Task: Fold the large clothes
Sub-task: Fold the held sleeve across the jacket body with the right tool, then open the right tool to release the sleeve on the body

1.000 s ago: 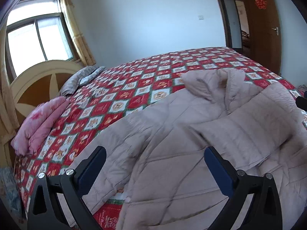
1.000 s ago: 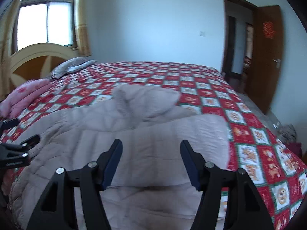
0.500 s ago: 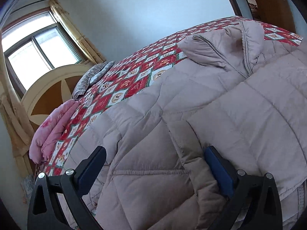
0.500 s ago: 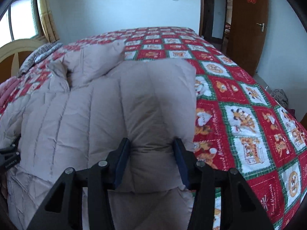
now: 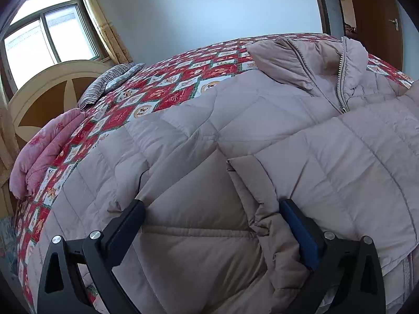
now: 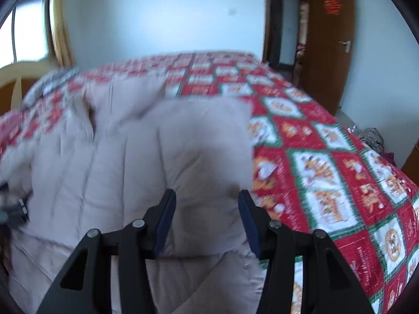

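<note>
The coat [image 5: 235, 136] lies spread on the bed [image 6: 327, 157]. Both hand-held grippers, left [image 5: 212, 217] and right [image 6: 207, 209], straddle padding, jaws spread. Close each fully on a sleeve fold before lifting inward.

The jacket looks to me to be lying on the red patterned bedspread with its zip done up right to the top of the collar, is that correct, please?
Not quite. The jacket does lie on the red patterned bedspread, but the zip is undone at the collar, which gapes open. The left wrist view shows this.
</note>
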`<state>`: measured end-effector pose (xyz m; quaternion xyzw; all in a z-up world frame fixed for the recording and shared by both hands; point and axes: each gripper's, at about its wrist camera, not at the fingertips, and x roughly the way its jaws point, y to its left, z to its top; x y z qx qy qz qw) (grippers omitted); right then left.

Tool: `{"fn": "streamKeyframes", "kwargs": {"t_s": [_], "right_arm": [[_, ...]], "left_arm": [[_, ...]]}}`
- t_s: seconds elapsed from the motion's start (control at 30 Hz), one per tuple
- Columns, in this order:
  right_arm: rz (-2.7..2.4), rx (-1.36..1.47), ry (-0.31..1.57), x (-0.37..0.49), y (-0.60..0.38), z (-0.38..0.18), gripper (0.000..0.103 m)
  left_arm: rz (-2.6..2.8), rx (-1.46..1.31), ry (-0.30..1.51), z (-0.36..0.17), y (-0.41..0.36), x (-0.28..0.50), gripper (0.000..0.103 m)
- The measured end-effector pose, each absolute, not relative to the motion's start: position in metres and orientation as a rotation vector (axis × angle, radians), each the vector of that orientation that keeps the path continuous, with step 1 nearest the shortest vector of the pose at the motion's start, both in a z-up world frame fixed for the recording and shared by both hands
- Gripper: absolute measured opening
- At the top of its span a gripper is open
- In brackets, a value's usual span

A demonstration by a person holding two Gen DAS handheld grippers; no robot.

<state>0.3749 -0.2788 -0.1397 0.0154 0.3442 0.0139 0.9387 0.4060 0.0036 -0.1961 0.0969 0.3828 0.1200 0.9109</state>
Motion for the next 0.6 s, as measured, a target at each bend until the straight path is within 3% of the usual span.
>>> {"fn": "streamKeyframes", "kwargs": {"t_s": [0.17,0.4,0.6], "right_arm": [[0.020,0.061,0.700,0.408,-0.276,-0.129,0.053],[0.019,0.003,0.858,0.443,-0.265,-0.182,0.053],[-0.032,-0.029,0.842,0.424,-0.261,-0.155,0.056]], "left_arm": [[0.247,0.169,0.797,-0.197,0.007,0.408,0.102],[0.243,0.161,0.803,-0.198,0.007,0.409,0.102],[0.240,0.155,0.812,-0.199,0.009,0.410,0.102]]}}
